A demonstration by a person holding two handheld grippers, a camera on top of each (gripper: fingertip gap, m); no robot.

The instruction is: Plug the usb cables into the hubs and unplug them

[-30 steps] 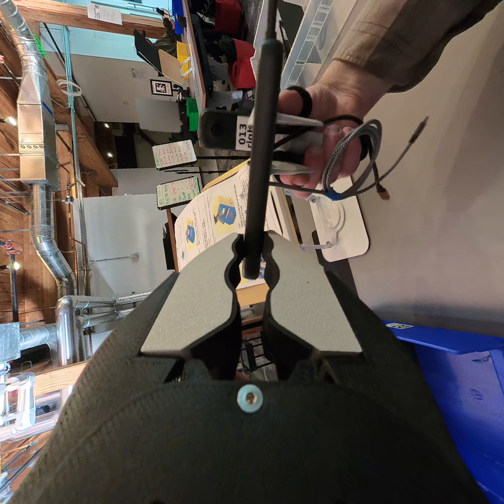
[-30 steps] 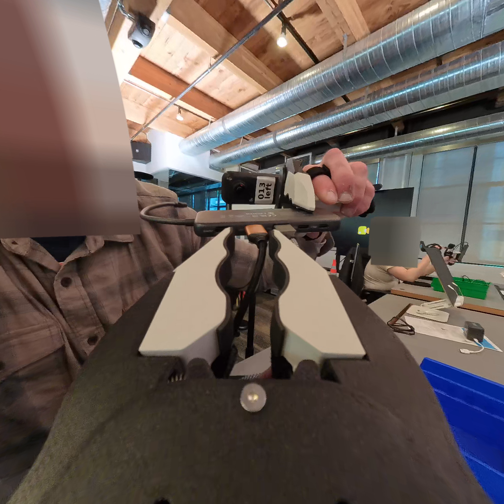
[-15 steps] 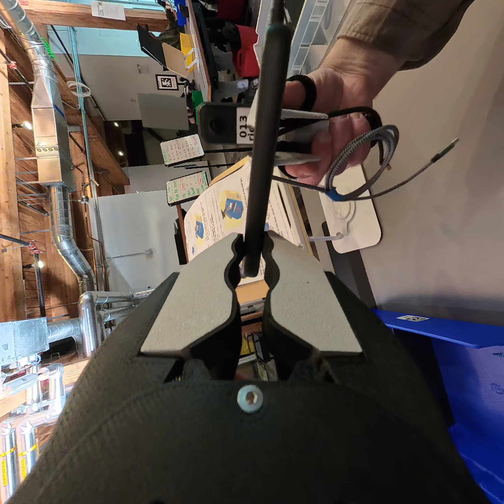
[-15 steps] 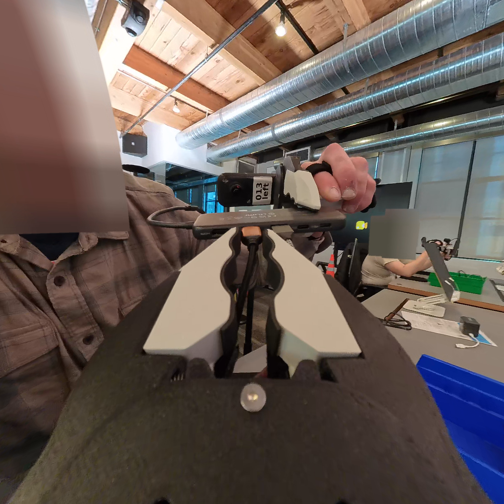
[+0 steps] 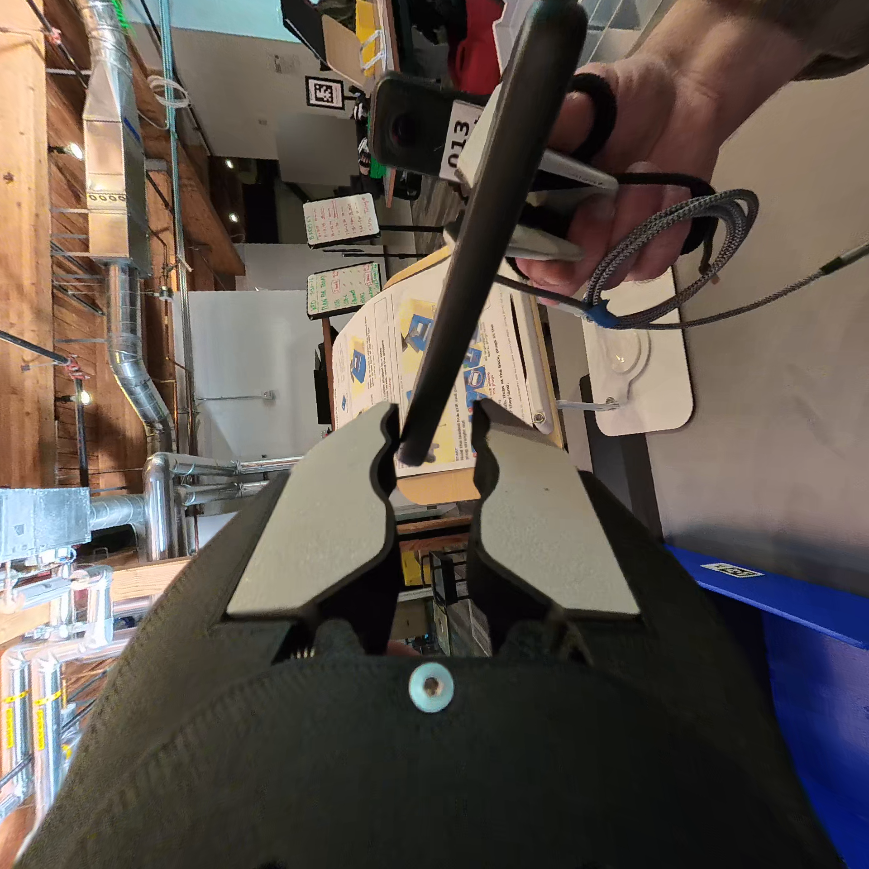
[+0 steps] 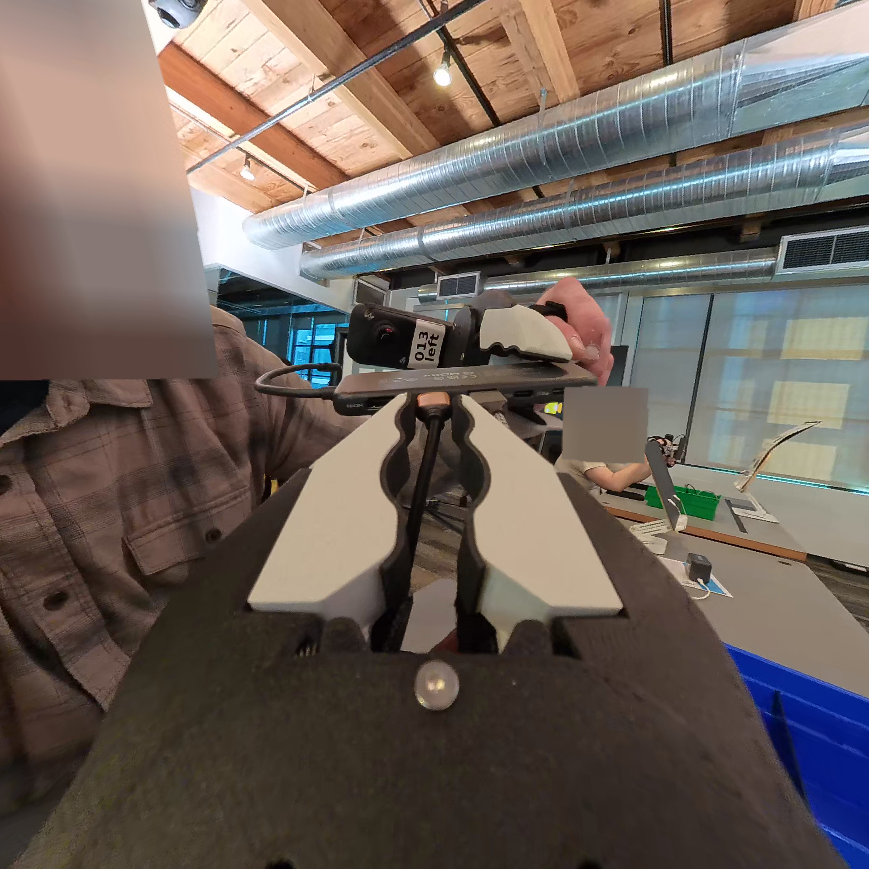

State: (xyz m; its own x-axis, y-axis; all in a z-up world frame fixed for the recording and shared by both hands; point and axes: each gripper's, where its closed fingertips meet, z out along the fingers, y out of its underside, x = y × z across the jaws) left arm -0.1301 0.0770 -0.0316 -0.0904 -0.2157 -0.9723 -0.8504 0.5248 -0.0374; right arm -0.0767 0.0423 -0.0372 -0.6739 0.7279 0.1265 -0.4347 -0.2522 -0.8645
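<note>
In the left wrist view my left gripper point(image 5: 435, 414) is open. The dark grey hub point(image 5: 489, 244) stands tilted between its fingers, leaning on one pad with a clear gap to the other. In the right wrist view my right gripper point(image 6: 432, 404) is shut on the copper-coloured plug point(image 6: 432, 400) of a black cable point(image 6: 423, 479). The plug sits in a port on the hub's point(image 6: 470, 383) edge. The left gripper point(image 6: 522, 376) shows there with a finger above and below the hub's far end. A coiled grey braided cable point(image 5: 658, 263) hangs beside the right gripper point(image 5: 555, 211).
A blue bin point(image 5: 799, 658) lies at the lower right, also in the right wrist view point(image 6: 809, 733). A grey table point(image 5: 776, 423) carries a white stand base point(image 5: 639, 376) and a printed sheet on a board point(image 5: 423, 338). A person's plaid shirt point(image 6: 117, 470) is close on the left. Left tips to right tips: about 6 centimetres.
My left gripper's jaws have opened off the hub, which has tilted and now leans on one finger. My right gripper closed on the plug a second ago and stays shut on it.
</note>
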